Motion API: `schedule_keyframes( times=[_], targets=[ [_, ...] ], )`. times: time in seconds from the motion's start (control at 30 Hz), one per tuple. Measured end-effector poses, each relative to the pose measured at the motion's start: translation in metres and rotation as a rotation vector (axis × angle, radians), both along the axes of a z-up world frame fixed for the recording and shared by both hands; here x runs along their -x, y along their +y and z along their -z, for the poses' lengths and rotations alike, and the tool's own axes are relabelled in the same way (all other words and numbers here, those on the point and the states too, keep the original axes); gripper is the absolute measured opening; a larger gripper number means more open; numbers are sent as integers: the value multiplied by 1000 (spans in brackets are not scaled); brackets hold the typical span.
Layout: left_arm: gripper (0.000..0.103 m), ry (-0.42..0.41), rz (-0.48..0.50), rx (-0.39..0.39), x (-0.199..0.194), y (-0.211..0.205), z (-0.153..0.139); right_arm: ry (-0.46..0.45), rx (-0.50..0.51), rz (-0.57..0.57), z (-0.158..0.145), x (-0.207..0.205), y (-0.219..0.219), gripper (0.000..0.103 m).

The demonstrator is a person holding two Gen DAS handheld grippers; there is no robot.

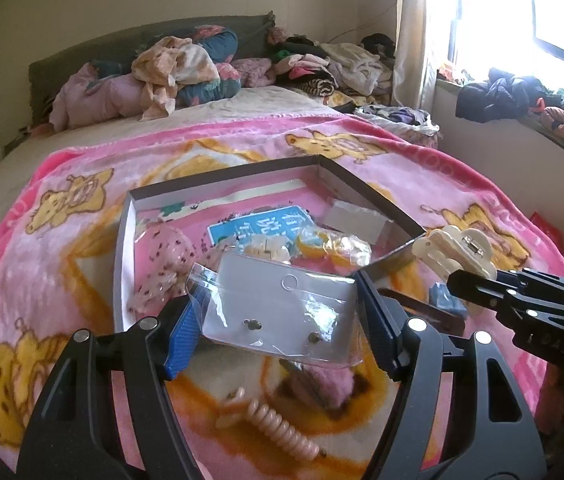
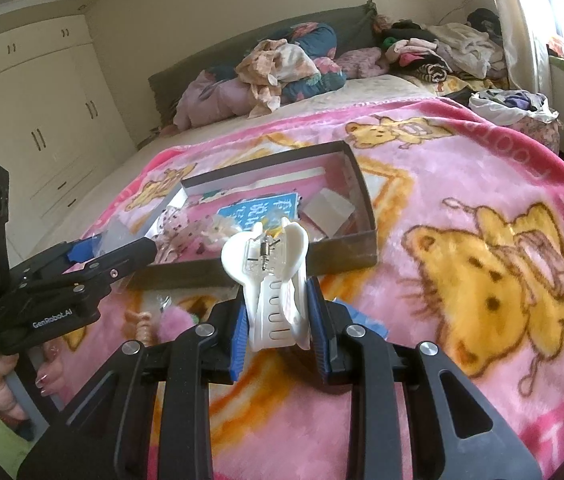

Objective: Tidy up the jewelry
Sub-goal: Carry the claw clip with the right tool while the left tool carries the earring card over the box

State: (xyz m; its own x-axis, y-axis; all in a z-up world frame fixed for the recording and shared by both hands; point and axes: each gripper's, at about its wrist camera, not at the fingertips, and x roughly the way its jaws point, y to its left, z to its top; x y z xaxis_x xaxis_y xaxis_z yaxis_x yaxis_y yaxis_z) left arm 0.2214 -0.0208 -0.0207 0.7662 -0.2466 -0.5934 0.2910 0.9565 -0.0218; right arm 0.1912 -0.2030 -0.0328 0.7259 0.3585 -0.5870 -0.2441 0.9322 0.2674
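Left gripper (image 1: 277, 320) clamps a clear plastic pouch (image 1: 282, 304) with a grey earring card inside, its blue pads (image 1: 179, 330) pressing the pouch's two ends. It hovers just above the near rim of the shallow cardboard box (image 1: 121, 240), pointing across it toward the headboard. Right gripper (image 2: 277, 320) is closed on a white claw hair clip (image 2: 269, 280), held upright with its spring hinge on top, just short of the box's near wall and toward the box's right corner; in the left wrist view that clip (image 1: 454, 248) sits right beside that corner.

Around the box the pink bear blanket (image 2: 482, 264) lies open on the right side and beyond the far wall. Nearer than the box, loose pieces crowd the blanket: a pink spiral hair tie (image 1: 282, 428), a fluffy pink item (image 1: 330, 384) and something small and blue (image 1: 448, 300).

Inside the box lie a speckled pink scrunchie (image 1: 161, 256), a blue printed card (image 1: 257, 224), a bagged yellow item (image 1: 330, 248) and a white folded card (image 2: 330, 208). A hand (image 2: 5, 384) grips the left gripper's handle.
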Motion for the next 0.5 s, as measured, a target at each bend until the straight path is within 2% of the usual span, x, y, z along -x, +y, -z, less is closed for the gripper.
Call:
schedule_keyframes(
  times=[0.5],
  targets=[
    [61, 34, -40, -5, -44, 6, 7, -13, 52, -27, -9, -59, 9, 26]
  ],
)
